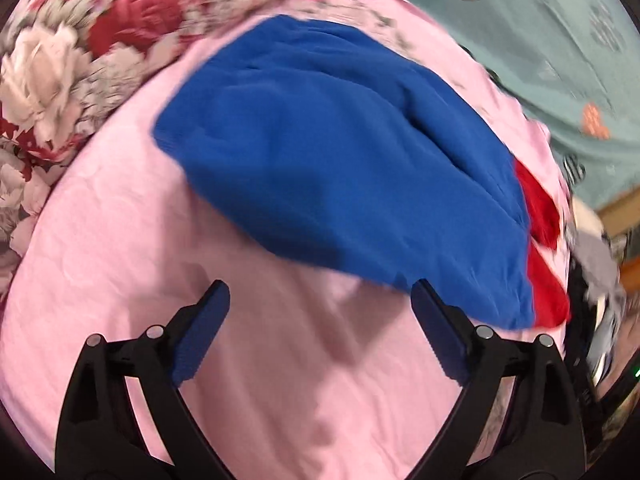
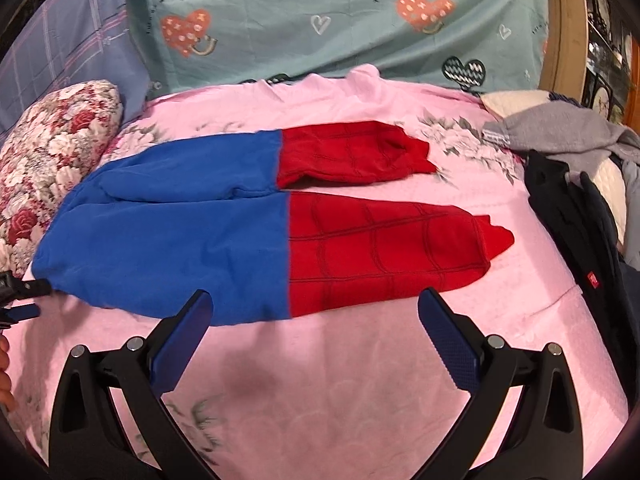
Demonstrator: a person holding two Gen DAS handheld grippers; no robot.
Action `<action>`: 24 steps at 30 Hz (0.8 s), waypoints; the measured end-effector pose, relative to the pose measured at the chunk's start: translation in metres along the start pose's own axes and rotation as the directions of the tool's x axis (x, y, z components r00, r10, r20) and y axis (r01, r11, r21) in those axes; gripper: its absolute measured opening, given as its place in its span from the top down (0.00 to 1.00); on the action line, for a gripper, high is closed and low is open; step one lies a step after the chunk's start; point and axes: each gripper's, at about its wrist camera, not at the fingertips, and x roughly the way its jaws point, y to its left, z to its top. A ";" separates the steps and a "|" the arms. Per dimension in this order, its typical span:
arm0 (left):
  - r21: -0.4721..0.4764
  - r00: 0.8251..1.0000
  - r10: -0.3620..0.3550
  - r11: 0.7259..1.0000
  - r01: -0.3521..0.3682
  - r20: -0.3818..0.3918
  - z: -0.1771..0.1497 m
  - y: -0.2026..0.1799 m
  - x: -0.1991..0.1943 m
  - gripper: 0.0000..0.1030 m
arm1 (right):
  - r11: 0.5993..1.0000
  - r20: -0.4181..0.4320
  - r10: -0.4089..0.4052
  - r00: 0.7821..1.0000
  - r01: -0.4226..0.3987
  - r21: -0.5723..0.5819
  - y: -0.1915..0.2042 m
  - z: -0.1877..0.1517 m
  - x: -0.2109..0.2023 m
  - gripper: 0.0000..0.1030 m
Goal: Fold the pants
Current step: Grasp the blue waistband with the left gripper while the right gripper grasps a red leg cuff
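Note:
Blue-and-red pants [image 2: 256, 224] lie flat on the pink bedspread [image 2: 340, 392], blue waist half to the left, red legs [image 2: 384, 248] to the right, both legs apart. My right gripper [image 2: 316, 300] is open and empty, just in front of the near leg. My left gripper [image 1: 320, 292] is open and empty at the waist end; its right fingertip [image 1: 424, 296] sits at the blue hem of the pants [image 1: 340, 160]. The left gripper's tips also show at the left edge of the right wrist view [image 2: 24, 296].
A floral pillow [image 2: 52, 160] lies by the waist end. A teal heart-print sheet [image 2: 340, 20] hangs behind. Grey and black clothes [image 2: 572, 184] are piled at the right. A wooden frame [image 2: 564, 28] stands at the far right.

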 end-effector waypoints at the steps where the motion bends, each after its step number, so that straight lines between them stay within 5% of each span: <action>1: -0.021 1.000 -0.005 1.000 0.005 -0.006 0.005 0.007 0.002 0.10 | 1.000 -0.012 -0.004 1.000 0.004 0.013 -0.006 0.000 0.004 0.01; 5: -0.042 0.999 -0.023 0.999 0.021 -0.048 0.017 0.021 0.007 0.23 | 0.999 -0.019 -0.026 0.999 0.027 0.034 -0.020 0.003 0.011 0.01; 15: -0.172 0.993 -0.115 0.979 0.110 -0.021 0.048 0.033 0.020 0.29 | 1.000 -0.032 0.012 0.999 -0.011 0.025 -0.015 0.014 0.022 0.01; 16: -0.195 0.993 -0.119 0.974 0.114 -0.010 0.053 0.035 0.023 0.32 | 1.000 -0.028 0.013 1.000 -0.013 0.016 -0.013 0.015 0.021 0.01; 17: -0.204 0.994 -0.108 0.973 0.104 -0.006 0.056 0.036 0.024 0.50 | 1.000 -0.021 0.010 1.000 -0.010 0.006 -0.012 0.015 0.019 0.01; 18: -0.208 0.998 -0.064 0.976 0.061 -0.010 0.061 0.034 0.027 0.82 | 1.000 -0.015 0.005 1.000 -0.005 -0.004 -0.012 0.017 0.018 0.01; 19: -0.205 0.999 -0.047 0.978 0.042 -0.018 0.063 0.032 0.029 0.98 | 1.000 -0.016 0.003 1.000 -0.003 -0.007 -0.013 0.017 0.017 0.01; 24: -0.089 0.994 0.060 0.995 -0.051 0.094 0.060 0.006 0.008 0.97 | 0.993 -0.008 -0.084 0.996 0.085 0.084 -0.067 0.025 0.009 0.01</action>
